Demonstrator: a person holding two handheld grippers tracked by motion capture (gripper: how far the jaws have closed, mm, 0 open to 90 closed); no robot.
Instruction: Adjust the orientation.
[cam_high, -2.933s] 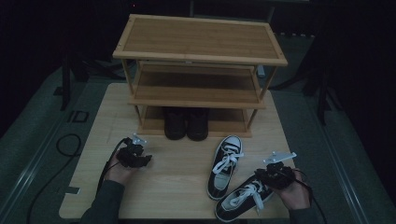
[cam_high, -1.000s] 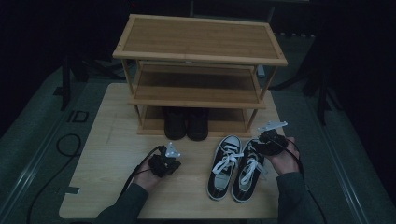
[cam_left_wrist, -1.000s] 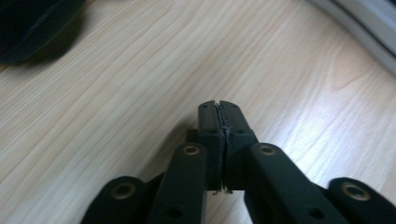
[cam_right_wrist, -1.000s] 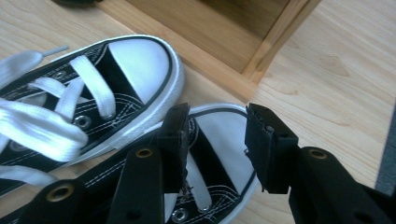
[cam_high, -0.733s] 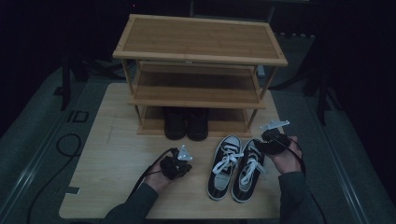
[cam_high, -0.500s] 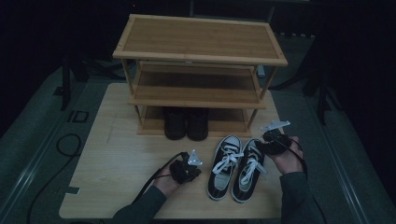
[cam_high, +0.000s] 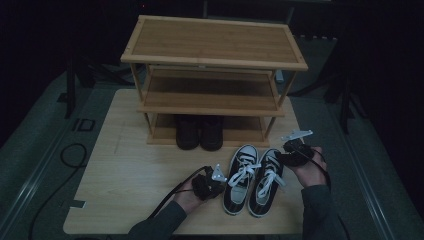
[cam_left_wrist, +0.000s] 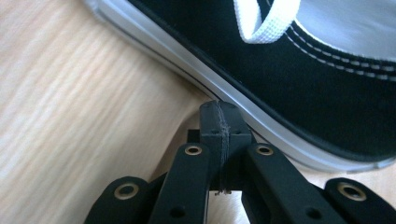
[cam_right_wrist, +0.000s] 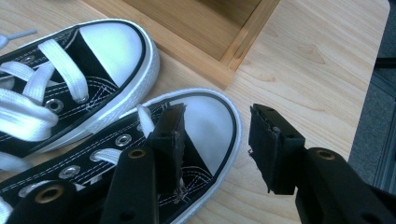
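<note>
Two black canvas sneakers with white laces stand side by side on the wooden table (cam_high: 130, 165), toes toward the rack: the left sneaker (cam_high: 241, 172) and the right sneaker (cam_high: 264, 176). My left gripper (cam_high: 212, 184) lies at the left sneaker's outer side. In the left gripper view it is shut (cam_left_wrist: 219, 114) with nothing held, and its tip touches that sneaker's (cam_left_wrist: 303, 79) white sole edge. My right gripper (cam_high: 286, 156) is at the right sneaker's toe. It is open (cam_right_wrist: 217, 121), one finger (cam_right_wrist: 170, 135) over the white toe cap (cam_right_wrist: 205, 109) and the other finger (cam_right_wrist: 271, 144) outside it above the table.
A three-tier bamboo shoe rack (cam_high: 215, 60) stands at the back of the table, with a pair of black shoes (cam_high: 200, 132) under its lowest shelf. Its base frame (cam_right_wrist: 201, 51) lies just ahead of the sneaker toes. The table's right edge (cam_right_wrist: 373, 70) is close.
The right sneaker was brought up beside the left one. Over the last second my left gripper slid right to the left sneaker's side, while the right gripper barely moved.
</note>
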